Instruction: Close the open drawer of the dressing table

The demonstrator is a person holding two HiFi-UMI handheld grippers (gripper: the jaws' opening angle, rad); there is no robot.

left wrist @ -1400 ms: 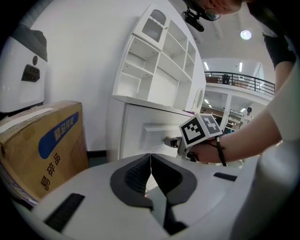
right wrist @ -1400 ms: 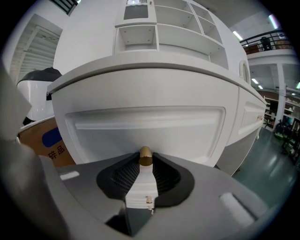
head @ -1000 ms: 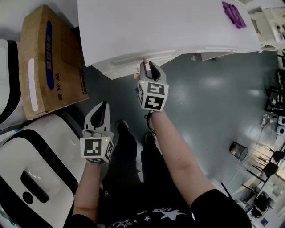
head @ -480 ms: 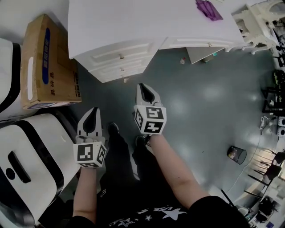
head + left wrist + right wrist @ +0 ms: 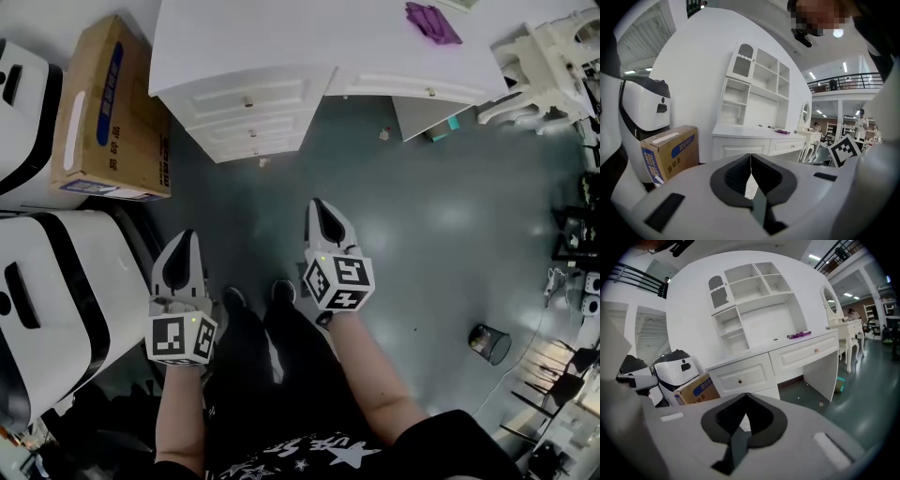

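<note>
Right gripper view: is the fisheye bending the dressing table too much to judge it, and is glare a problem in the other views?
Right gripper view: strong barrel distortion bows the dressing table and darkens the corners, yet it stays sharp and evenly lit. Head view: soft sheen on the floor, nothing washed out. Left gripper view: same curvature; a ceiling light glares mildly.
</note>
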